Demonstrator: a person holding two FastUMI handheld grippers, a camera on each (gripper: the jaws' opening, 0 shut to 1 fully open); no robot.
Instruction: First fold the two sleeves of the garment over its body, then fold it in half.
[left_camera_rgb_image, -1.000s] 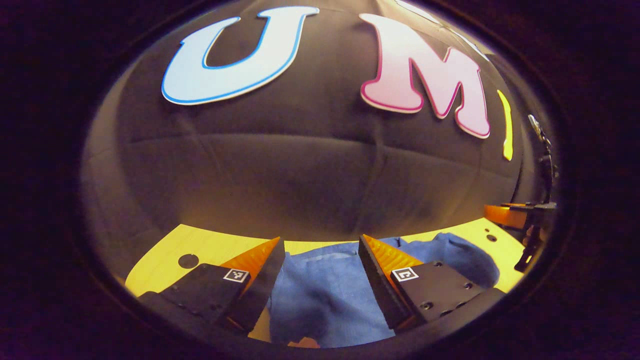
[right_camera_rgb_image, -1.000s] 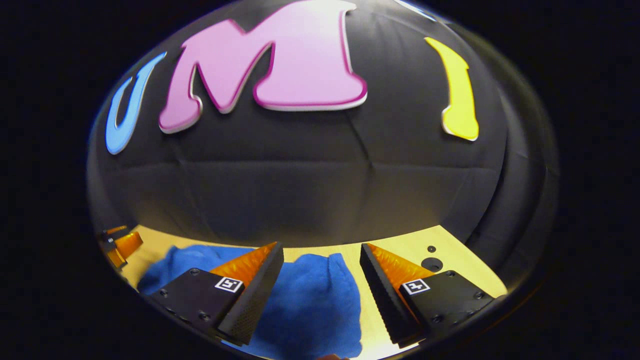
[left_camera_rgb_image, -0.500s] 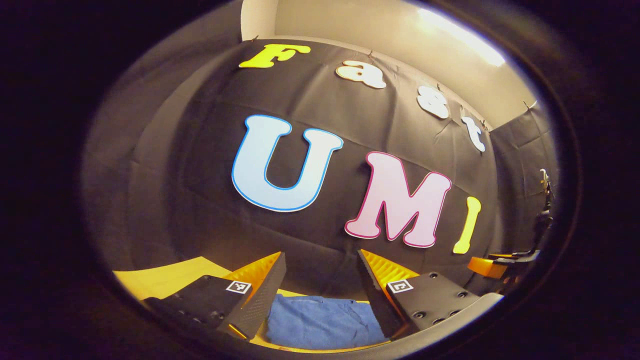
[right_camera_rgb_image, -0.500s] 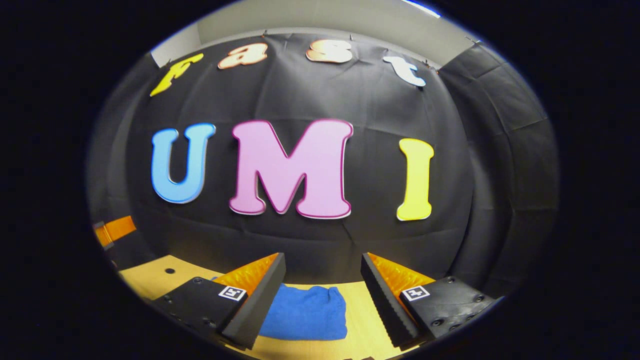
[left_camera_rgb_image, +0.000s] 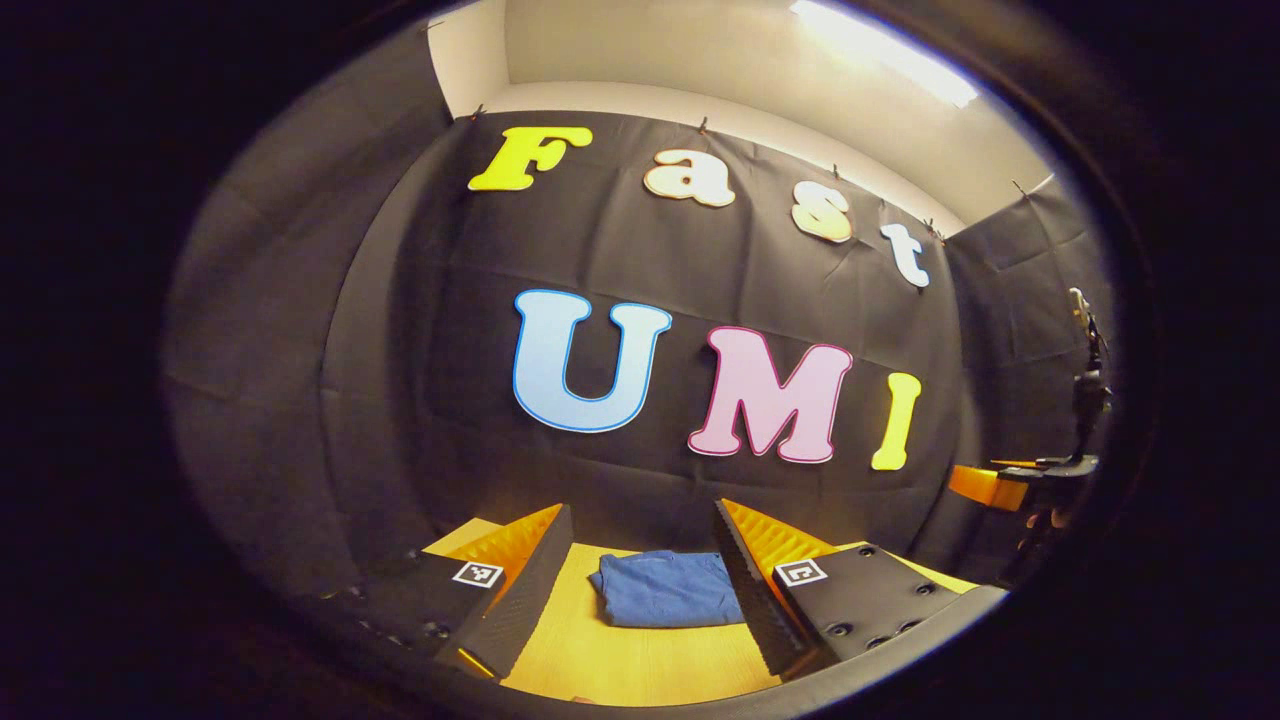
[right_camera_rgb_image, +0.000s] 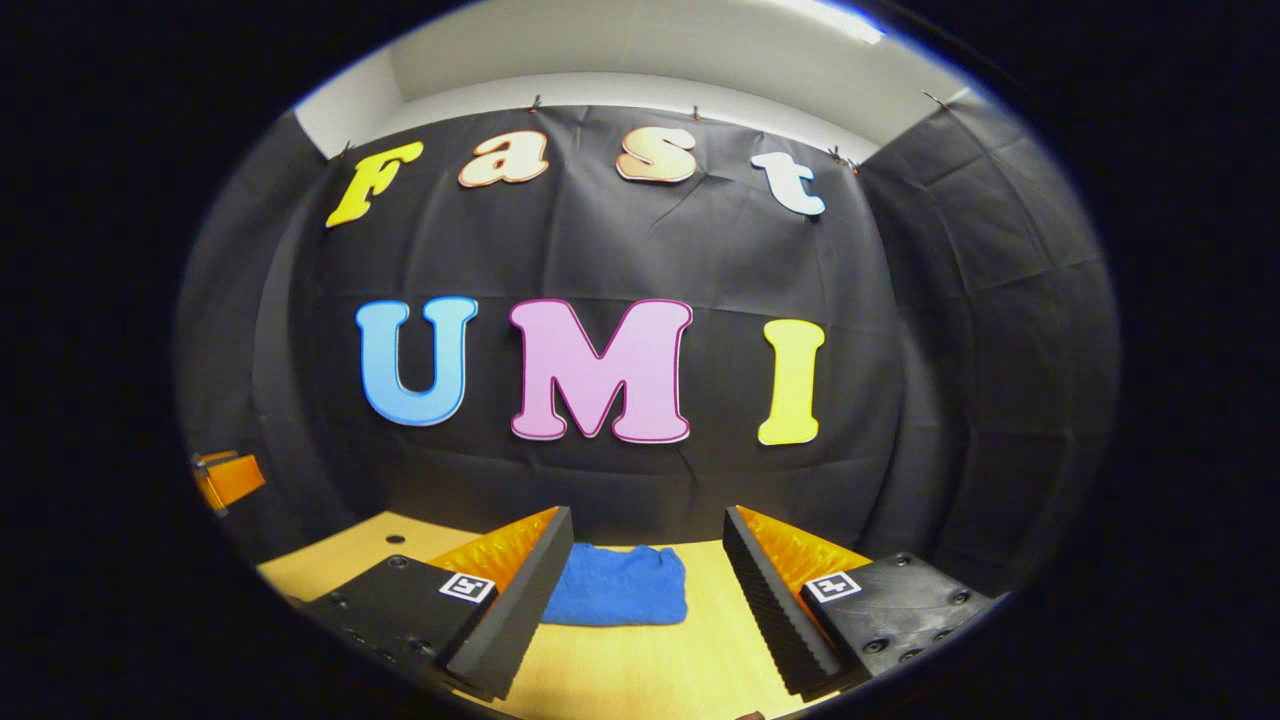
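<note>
Currently both tools are off the cloth, holding nothing.

Left gripper (left_camera_rgb_image: 640, 560): fingers spread wide, nothing between the pads. Seen in the left gripper view, the blue garment (left_camera_rgb_image: 668, 602) lies ahead of the fingertips, framed in the gap between them and apart from both. It sits nearer the finger on the right side of that view than the one on the left. Garment is a compact folded bundle, flat on the yellow-toned wooden table (left_camera_rgb_image: 620, 665). Bare table surface separates the fingertips from the bundle's near edge.

Right gripper (right_camera_rgb_image: 648, 550): also spread wide, empty. In the right gripper view the same garment (right_camera_rgb_image: 617, 598) lies ahead, its one end hidden behind the finger on the left side of that view; clear table (right_camera_rgb_image: 690, 660) lies between it and the other finger. Near edge of the bundle reads straight; top surface slightly rumpled.

Far right edge of the left gripper view: the other tool (left_camera_rgb_image: 1000, 485) shows, off to the side, well apart from the garment. Whether any sleeve edge sticks out of the bundle cannot be told.
</note>
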